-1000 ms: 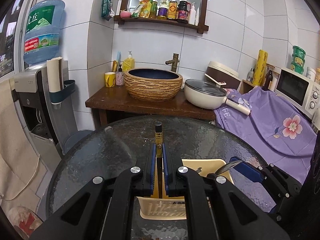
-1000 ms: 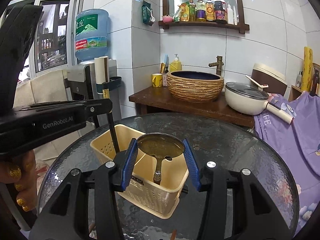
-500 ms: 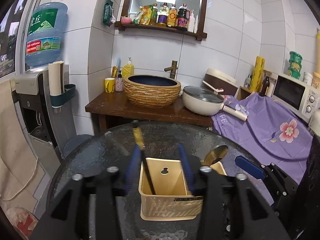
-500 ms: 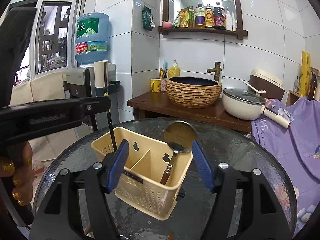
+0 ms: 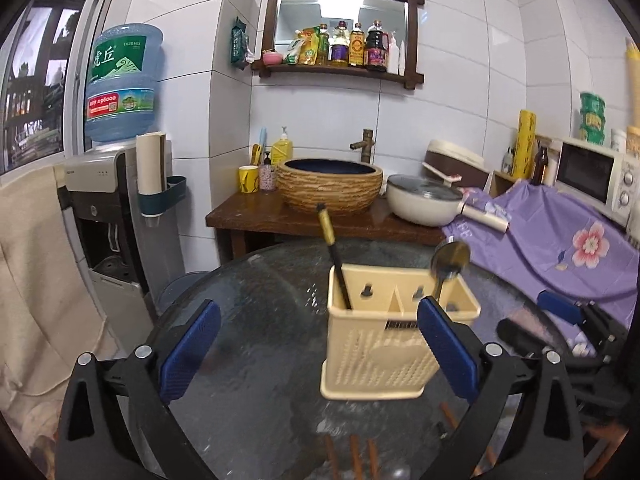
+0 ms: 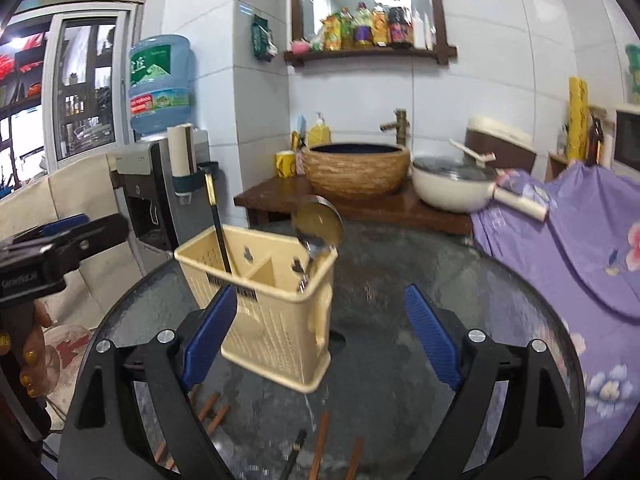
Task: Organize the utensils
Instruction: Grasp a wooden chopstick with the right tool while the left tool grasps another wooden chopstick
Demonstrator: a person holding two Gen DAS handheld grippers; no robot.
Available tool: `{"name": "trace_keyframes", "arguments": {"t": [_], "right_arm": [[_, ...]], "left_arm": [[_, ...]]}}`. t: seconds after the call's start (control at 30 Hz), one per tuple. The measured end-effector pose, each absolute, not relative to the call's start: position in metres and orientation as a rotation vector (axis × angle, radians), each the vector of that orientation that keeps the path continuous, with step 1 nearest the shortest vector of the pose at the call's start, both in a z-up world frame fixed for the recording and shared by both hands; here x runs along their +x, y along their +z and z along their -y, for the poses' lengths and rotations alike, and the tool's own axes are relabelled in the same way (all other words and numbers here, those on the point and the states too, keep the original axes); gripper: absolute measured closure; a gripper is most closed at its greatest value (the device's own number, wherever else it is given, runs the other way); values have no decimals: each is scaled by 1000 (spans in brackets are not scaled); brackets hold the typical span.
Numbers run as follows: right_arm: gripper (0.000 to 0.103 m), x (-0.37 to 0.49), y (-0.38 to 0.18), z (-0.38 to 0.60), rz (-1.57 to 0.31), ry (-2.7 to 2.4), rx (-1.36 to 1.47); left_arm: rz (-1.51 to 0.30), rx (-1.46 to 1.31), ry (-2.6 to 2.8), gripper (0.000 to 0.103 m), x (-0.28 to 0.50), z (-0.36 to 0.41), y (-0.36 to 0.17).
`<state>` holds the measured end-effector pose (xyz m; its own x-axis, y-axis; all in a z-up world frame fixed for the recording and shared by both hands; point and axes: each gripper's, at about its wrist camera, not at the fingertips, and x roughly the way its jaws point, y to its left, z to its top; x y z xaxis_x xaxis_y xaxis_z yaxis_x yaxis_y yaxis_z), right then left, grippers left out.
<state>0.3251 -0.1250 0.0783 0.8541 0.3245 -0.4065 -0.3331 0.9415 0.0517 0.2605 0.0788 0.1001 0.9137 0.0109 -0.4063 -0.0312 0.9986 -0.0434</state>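
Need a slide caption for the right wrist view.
Open right claw behind caddy holding spoon and chopstick.

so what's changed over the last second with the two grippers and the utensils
Both grippers let go: the left gripper released the black chopstick, the right gripper the spoon. Jaws have just been opening, both backed away. The yellow holder stayed put.
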Motion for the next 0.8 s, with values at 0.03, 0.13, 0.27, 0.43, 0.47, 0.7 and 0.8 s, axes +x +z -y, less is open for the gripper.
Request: {"name": "trace_keyframes", "arguments": {"t": [0.03, 0.13, 0.27, 0.43, 0.47, 0.7, 0.8], "right_arm": [[18, 322, 73, 130, -451, 339, -12], [18, 314, 54, 144, -521, 292, -11], [19, 306, 28, 156, -615, 254, -6], [30, 297, 2, 159, -696, 235, -22], [31, 296, -3, 159, -707, 230, -23], [46, 296, -26, 157, -783, 206, -30], [50, 297, -35, 155, -816, 205, -37]], "left_arm": [[-440, -36, 35, 6, 255, -78, 92], [-516, -16, 46, 6, 247, -79, 68], [-597, -11, 99, 6, 239, -85, 39], [-671, -39, 80, 6, 232, -88, 14], [-690, -46, 78, 8, 231, -88, 8], [-767, -78, 61, 30, 231, -83, -14], [-791, -88, 52, 37, 232, -80, -20]]}}
